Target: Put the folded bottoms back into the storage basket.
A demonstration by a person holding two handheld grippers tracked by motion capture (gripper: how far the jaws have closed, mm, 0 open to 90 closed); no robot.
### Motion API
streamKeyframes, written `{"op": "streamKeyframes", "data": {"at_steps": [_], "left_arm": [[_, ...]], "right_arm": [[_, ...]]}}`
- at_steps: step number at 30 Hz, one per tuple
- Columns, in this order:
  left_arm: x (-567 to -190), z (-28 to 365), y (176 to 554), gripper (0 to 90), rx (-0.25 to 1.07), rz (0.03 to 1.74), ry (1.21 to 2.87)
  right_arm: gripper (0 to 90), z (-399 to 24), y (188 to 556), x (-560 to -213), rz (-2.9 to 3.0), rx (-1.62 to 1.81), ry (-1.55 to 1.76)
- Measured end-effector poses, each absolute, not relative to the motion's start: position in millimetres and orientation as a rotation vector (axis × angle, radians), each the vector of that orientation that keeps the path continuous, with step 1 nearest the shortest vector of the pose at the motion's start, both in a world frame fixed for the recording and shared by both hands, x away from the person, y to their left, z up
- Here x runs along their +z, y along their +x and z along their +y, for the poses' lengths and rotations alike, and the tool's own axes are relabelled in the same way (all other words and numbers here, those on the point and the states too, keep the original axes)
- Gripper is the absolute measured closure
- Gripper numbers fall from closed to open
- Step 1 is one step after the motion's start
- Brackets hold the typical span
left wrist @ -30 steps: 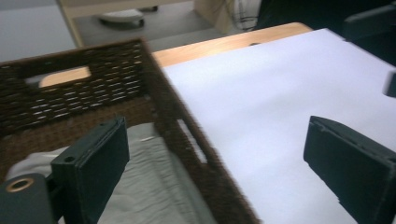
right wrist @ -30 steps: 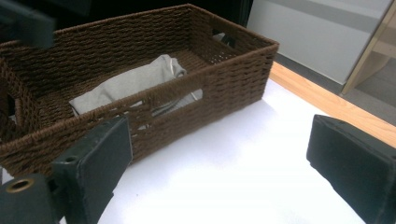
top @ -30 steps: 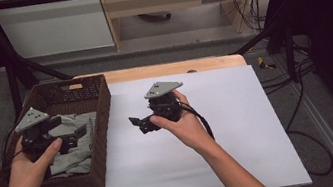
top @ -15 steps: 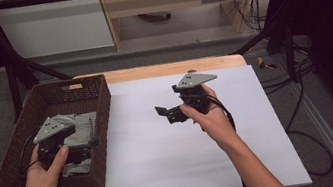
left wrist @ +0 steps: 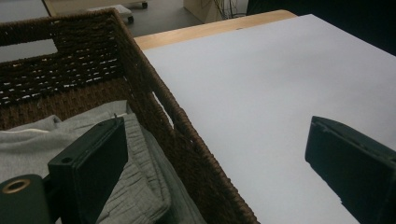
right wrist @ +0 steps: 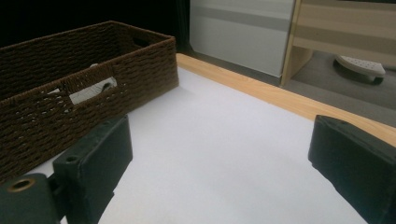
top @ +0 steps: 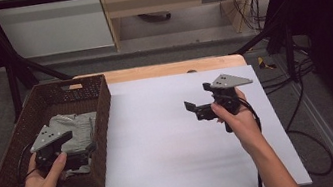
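Observation:
A dark brown wicker basket (top: 102, 108) stands at the table's left, with folded grey cloth (top: 76, 130) lying in it. My left gripper (top: 79, 157) hovers over the basket's near part, just above the cloth. In the left gripper view its jaws stand wide apart: one over the cloth (left wrist: 56, 135), the other over the white tabletop, with the basket wall (left wrist: 154, 93) between them. My right gripper (top: 194, 111) is held above the white table right of centre, open and empty, pointing left toward the basket (right wrist: 93, 60).
The white tabletop (top: 162, 144) lies between the basket and the right hand. A wooden strip (top: 165, 69) runs along the far edge. Cables (top: 298, 77) trail off the table's right side. Cabinets stand on the floor beyond.
My right gripper has moved to the right, away from the basket, staying open. My left gripper has shifted slightly over the basket's near part.

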State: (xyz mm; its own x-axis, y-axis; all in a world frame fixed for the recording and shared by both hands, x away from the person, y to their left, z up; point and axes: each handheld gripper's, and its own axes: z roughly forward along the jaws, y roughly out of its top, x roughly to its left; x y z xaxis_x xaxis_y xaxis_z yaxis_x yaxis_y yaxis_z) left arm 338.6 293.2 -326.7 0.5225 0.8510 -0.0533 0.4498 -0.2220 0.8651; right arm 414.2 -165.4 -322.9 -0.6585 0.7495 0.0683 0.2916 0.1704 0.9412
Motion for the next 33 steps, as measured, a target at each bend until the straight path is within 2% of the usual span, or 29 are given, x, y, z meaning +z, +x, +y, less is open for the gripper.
{"op": "streamKeyframes", "data": {"at_steps": [16, 33], "left_arm": [[-340, 294, 338, 5.7, 0.55, 1.072, 1.901], [-341, 298, 337, 5.8, 0.552, 1.072, 1.909]], "right_arm": [[6.1, -238, 371, -345, 1.881, 1.435, 1.13], [6.4, -271, 336, -391, 1.803, 1.412, 1.207]]}}
